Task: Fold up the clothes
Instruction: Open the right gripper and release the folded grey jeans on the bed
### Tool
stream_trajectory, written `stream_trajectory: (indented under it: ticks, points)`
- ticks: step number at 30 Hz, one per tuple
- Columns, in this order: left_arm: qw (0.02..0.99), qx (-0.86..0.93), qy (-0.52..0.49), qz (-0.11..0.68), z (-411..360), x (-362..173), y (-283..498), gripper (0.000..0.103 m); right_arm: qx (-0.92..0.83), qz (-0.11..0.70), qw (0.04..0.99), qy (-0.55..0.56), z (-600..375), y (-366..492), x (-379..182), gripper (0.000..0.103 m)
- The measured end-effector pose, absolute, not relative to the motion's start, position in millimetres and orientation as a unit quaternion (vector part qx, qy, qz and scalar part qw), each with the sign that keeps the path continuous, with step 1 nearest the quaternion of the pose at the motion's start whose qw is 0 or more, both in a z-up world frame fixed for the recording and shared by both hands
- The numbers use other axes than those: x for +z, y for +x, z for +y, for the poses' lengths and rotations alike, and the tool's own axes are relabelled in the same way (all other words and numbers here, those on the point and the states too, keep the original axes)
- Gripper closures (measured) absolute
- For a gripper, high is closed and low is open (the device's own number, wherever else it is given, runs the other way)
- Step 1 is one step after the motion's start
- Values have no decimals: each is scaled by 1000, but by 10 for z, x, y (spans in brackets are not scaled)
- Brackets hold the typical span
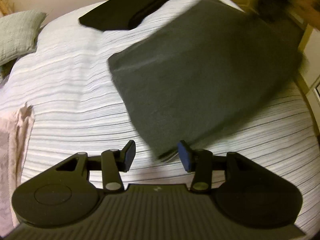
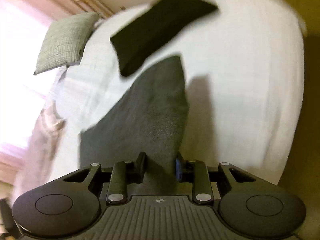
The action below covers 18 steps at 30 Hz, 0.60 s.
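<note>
A folded dark grey garment (image 1: 200,70) lies on the white striped bed cover (image 1: 70,80). Its near corner sits between the fingers of my left gripper (image 1: 157,156), which stands open with its pads clear of the cloth. In the right wrist view the same grey garment (image 2: 144,110) runs up from between the pads of my right gripper (image 2: 160,168), which is shut on its edge. That side is lifted and casts a shadow on the bed (image 2: 240,80). A folded black garment (image 1: 128,8) (image 2: 160,30) rests farther back.
A pale green pillow (image 1: 18,34) (image 2: 66,42) lies at the far left of the bed. Pinkish cloth (image 1: 12,140) (image 2: 44,132) hangs at the left edge. A blurred dark shape (image 1: 290,0) sits at the upper right of the left wrist view.
</note>
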<state>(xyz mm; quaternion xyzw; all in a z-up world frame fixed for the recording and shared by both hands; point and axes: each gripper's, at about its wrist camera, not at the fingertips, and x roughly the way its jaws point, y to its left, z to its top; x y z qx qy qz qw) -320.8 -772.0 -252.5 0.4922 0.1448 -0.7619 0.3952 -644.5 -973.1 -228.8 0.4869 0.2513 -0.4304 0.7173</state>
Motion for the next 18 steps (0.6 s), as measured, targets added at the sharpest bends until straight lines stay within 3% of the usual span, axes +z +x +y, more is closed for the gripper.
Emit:
stream_trajectory:
  ticks: [6,8,9,18]
  points:
    - [410,-755,483,167,-7505,-2499,-3371,61,-490,305,714,396,-10003,-6300,-2171,69]
    - [421,-749,478,182,-7443,-2491,-3358,61,-496,302,728,363,-9784,-6213,-2047,44]
    - [425,-747,476,187,-7408,-2484,-3348,61,-494,298,737,352,-9636,-6184,-1993,40]
    - [450,-739,471,176,-6851,-2215,-3273,60,-438,296,765,368,-8441,-6085,-1849,38]
